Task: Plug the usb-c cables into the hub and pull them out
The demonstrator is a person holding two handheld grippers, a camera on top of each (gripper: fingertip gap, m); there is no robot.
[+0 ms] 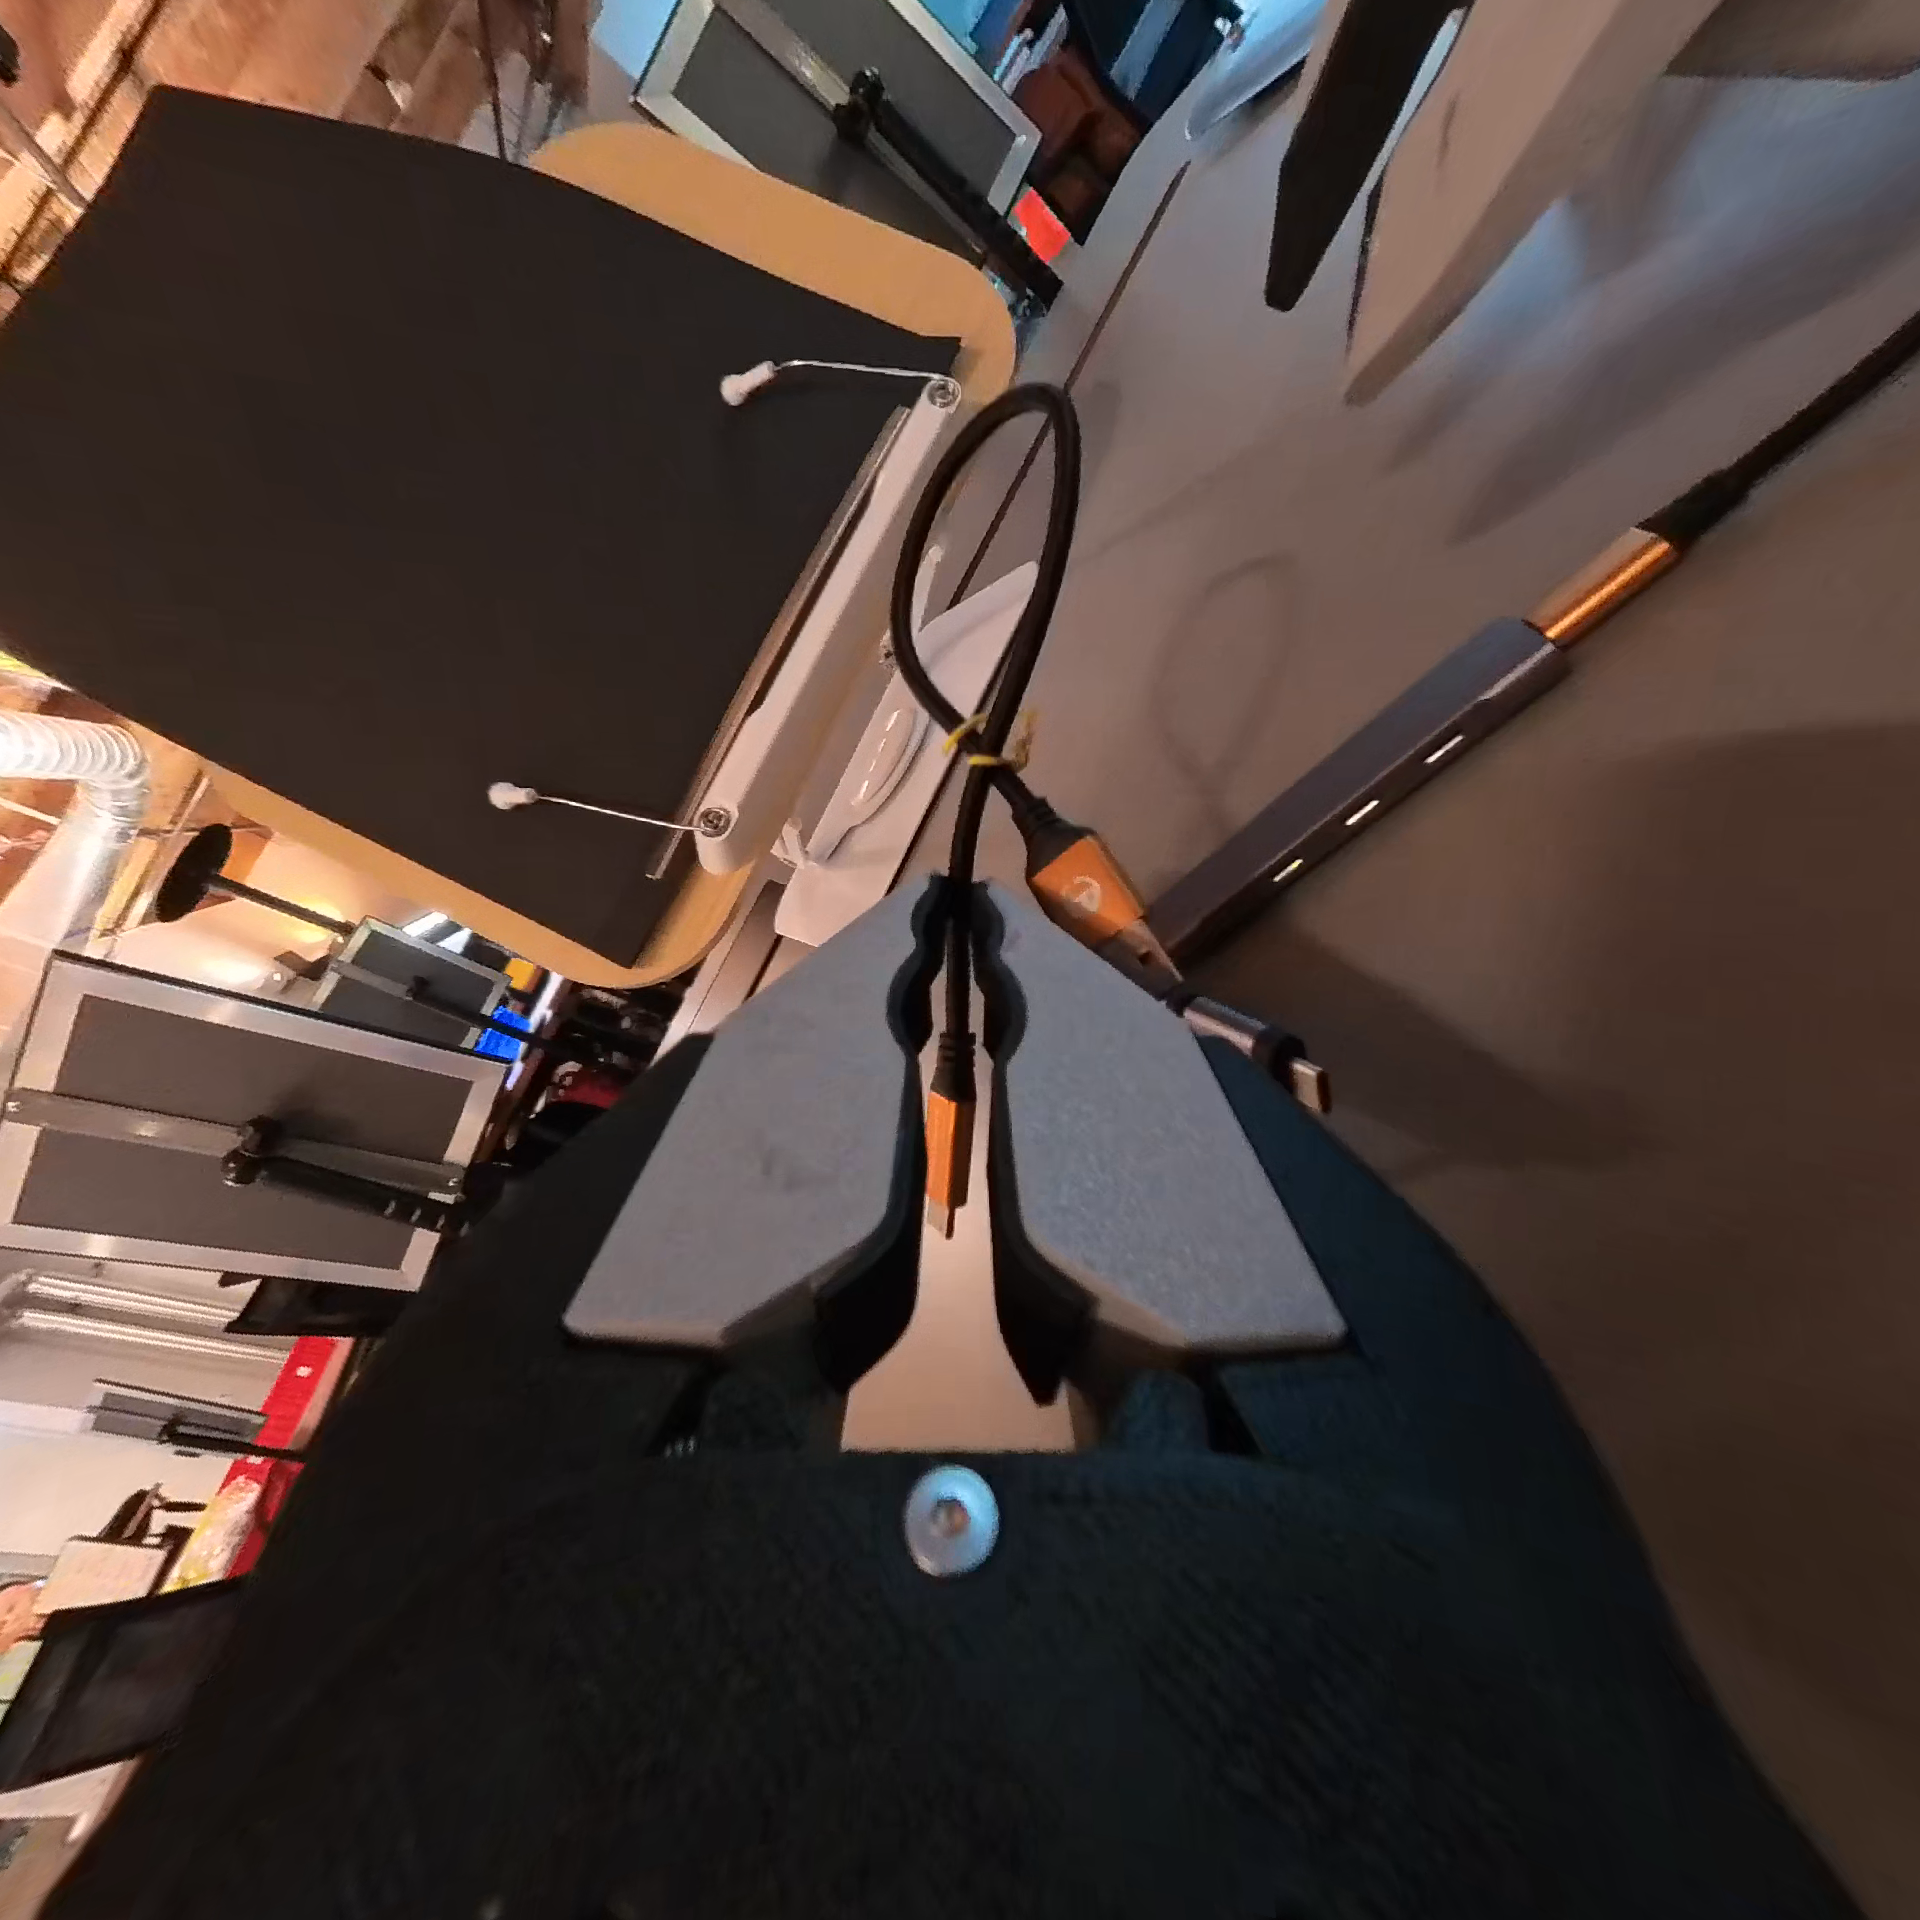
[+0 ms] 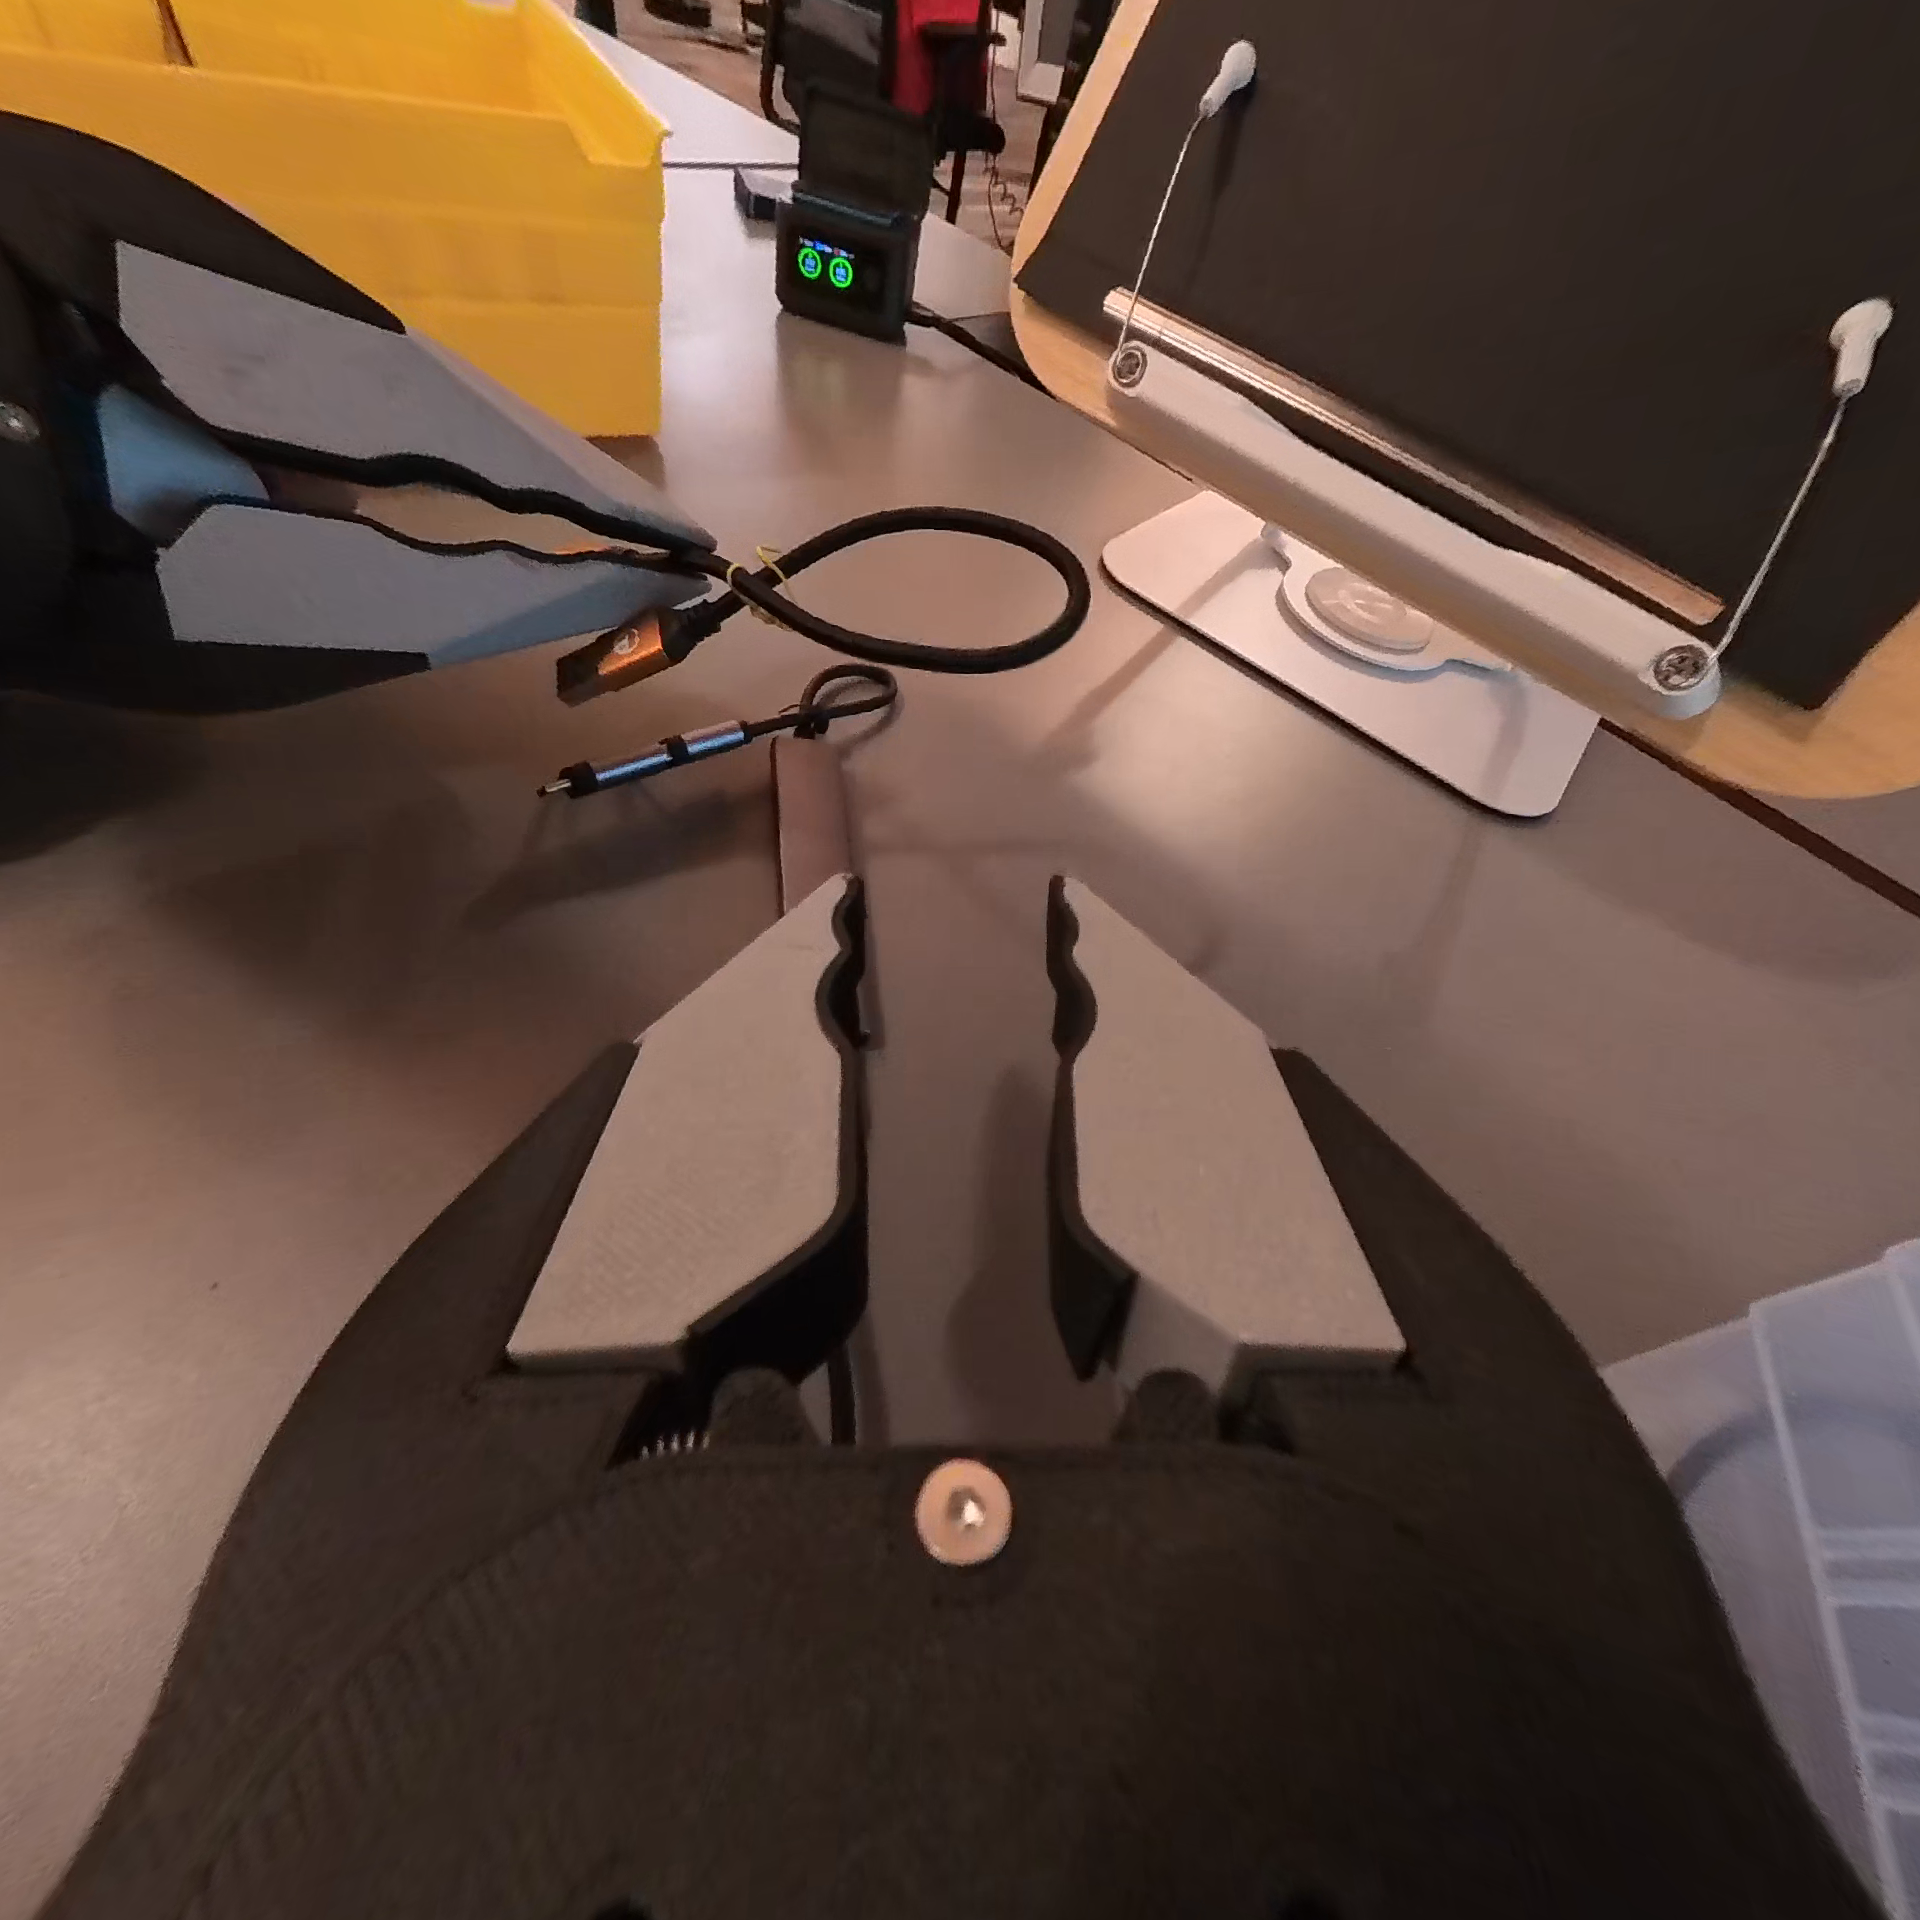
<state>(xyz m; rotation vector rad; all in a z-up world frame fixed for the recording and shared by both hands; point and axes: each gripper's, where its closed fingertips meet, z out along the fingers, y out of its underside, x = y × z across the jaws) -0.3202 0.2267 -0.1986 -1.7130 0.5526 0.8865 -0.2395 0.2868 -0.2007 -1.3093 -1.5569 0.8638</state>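
Observation:
My left gripper (image 1: 961, 904) is shut on a black braided cable (image 1: 997, 520) just behind one orange plug (image 1: 940, 1132), which lies between the fingers and points back at the camera. The cable loops forward, and its other orange plug (image 1: 1086, 883) hangs free above the table. The grey hub (image 1: 1361, 800) lies on the table to the right with an orange plug (image 1: 1605, 592) in its far end. A short grey-plugged cable (image 1: 1268, 1049) lies beside it. My right gripper (image 2: 954, 894) is open over the hub (image 2: 816, 821), which runs under its left finger. The left gripper (image 2: 686, 556) and its cable (image 2: 935, 582) show at left.
A black board on a white stand (image 2: 1351, 644) rises at the right. A yellow bin (image 2: 416, 208) stands at the back left, beside a small device with a lit screen (image 2: 842, 265). A clear plastic box (image 2: 1818, 1558) sits at the lower right. The short grey cable (image 2: 665, 758) lies by the hub's end. My hands' fingertips stand some 11 cm from each other. About 7 cm separates my left fingertips from the hub (image 2: 816, 821). Seen from the left wrist view (image 1: 1223, 871) as well.

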